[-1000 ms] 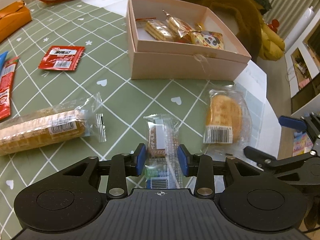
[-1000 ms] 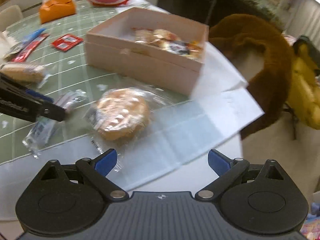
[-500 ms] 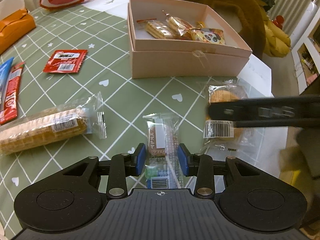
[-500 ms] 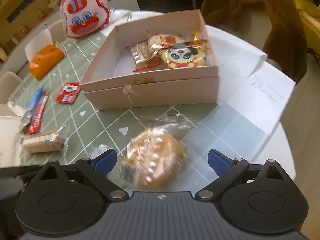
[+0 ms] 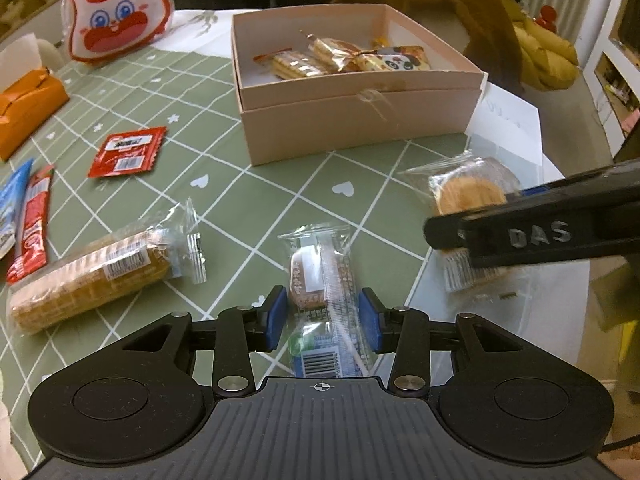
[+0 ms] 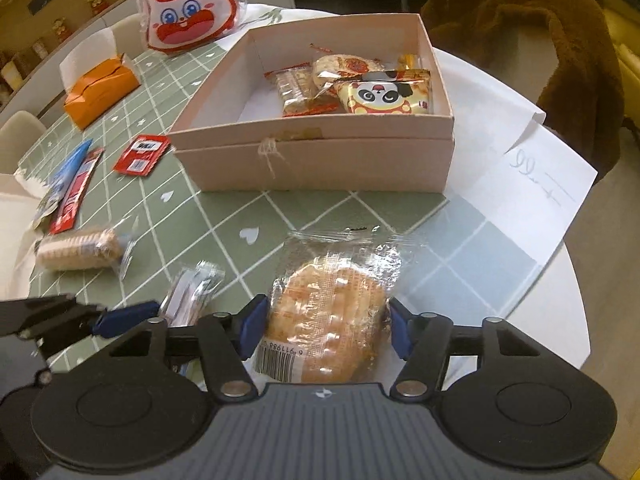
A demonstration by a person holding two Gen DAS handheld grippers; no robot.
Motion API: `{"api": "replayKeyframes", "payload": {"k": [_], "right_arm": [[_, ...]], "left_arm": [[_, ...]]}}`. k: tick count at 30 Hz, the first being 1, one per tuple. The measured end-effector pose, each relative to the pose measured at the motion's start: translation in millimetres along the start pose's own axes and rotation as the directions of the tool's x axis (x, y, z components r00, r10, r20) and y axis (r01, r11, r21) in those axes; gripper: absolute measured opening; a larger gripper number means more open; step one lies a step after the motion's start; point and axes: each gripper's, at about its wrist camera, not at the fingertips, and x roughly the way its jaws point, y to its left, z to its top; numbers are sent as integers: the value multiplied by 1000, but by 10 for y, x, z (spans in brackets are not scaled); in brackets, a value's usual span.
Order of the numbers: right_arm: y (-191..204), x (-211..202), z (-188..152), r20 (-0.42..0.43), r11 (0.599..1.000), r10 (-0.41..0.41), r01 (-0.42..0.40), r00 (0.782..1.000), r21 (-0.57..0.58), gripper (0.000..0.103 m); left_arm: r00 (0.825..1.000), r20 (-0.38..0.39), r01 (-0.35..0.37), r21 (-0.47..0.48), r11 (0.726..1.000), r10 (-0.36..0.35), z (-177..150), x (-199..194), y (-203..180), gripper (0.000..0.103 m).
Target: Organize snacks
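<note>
A pink cardboard box (image 5: 360, 84) (image 6: 312, 128) holds several wrapped snacks, one with a panda face (image 6: 380, 96). In front of it, a small clear packet (image 5: 320, 276) (image 6: 192, 292) lies on the green tablecloth between the blue pads of my left gripper (image 5: 322, 320). The jaws are opening and a gap shows on each side of the packet. A round cake in clear wrap (image 6: 328, 312) (image 5: 468, 196) lies near the table's right edge. My right gripper (image 6: 326, 326) is closing on it, and both pads touch the wrapper's sides. One of its black fingers (image 5: 520, 236) crosses the left wrist view.
On the cloth to the left lie a long wafer packet (image 5: 88, 280), a red sachet (image 5: 128, 152) and red and blue stick packs (image 5: 32, 224). An orange tissue box (image 5: 28, 108) and a rabbit-face bag (image 5: 116, 28) stand at the back. A brown fur coat (image 6: 560, 40) hangs behind the table.
My right gripper swung over the round cake and its wide jaws narrowed onto the wrapper. The left jaws spread slightly around the small packet, which stayed on the cloth.
</note>
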Motion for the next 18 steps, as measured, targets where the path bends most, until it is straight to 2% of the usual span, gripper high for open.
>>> {"api": "replayKeyframes", "payload": {"k": [5,7,9,12,14,16,18], "right_arm": [[-33,-190,20,27,1000,28,-28,999,-4,59],[-45,-336,104,61,999,46,-46,997,-5,59],[-52,-571,274,122,997,74,-72,990,-22,59],[-73,-989,698,231,996,87,-78,969,-49,59],[-98,-1216,1037,284,995,93,-81,954,-55,59],[-139,-1379,1422,315,995,102,-93,944,-43,59],[-182,-1414,1744,325,995,103,-97,940,-35,59]], "left_arm": [[998,-3,69,-76,995,-70,51,-72,113,39],[992,69,112,-90,990,-106,166,-273,171,39],[976,182,141,-95,985,-122,411,-574,267,39],[927,352,170,-98,981,-125,924,-1059,473,40],[906,406,172,-92,981,-121,1272,-1254,580,40],[901,419,170,-103,980,-112,1570,-1296,644,41],[905,406,195,-124,973,-130,1756,-1190,697,41]]}}
